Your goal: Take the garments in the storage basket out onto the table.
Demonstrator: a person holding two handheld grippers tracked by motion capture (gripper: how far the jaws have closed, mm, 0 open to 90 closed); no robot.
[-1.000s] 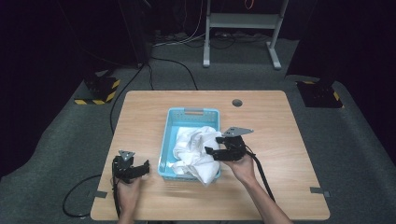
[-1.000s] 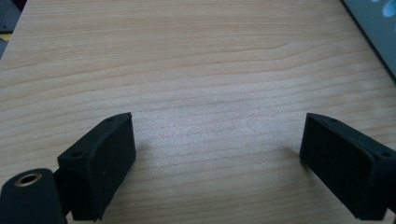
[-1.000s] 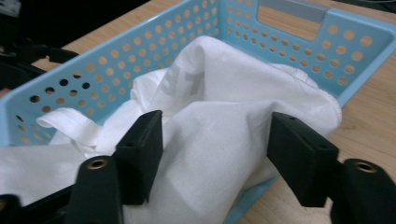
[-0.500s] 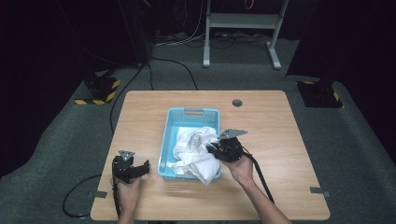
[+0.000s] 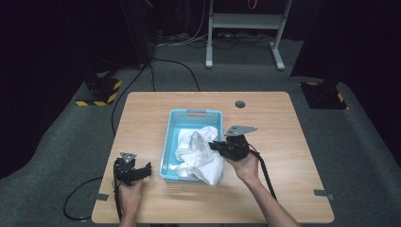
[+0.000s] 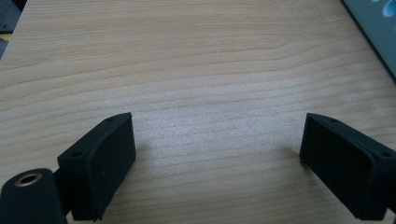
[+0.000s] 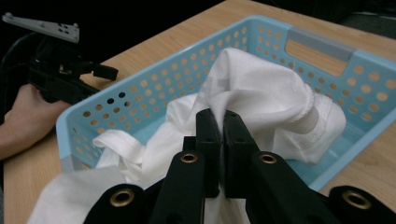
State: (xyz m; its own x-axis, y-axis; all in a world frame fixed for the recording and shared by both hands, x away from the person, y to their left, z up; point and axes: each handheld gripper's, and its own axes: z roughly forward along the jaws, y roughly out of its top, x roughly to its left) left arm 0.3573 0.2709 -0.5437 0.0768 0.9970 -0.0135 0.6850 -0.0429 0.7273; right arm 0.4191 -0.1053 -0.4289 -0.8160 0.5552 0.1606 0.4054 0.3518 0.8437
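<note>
The right claw is clamped on a fold of the white cloth; its jaws have just been closing and now stand pressed together with the fabric pinched between the pads. In the high view the right claw sits at the basket's right side, directly against the cloth.

The cloth is plain white, soft and crumpled, with a stitched hem visible to the right of the claw in the right gripper view. It rises into a peak just ahead of the claw tips. Most of it lies inside the light blue basket, behind and to both sides of the claw; one portion spills over the near rim of the basket onto the table.

The basket's walls are perforated with round holes, and a handle slot shows in the far end wall.

The left claw stands apart, jaws wide, nothing between them, over bare table. In the high view the left claw rests well to the left of the right claw, just beside the basket's near left corner.
</note>
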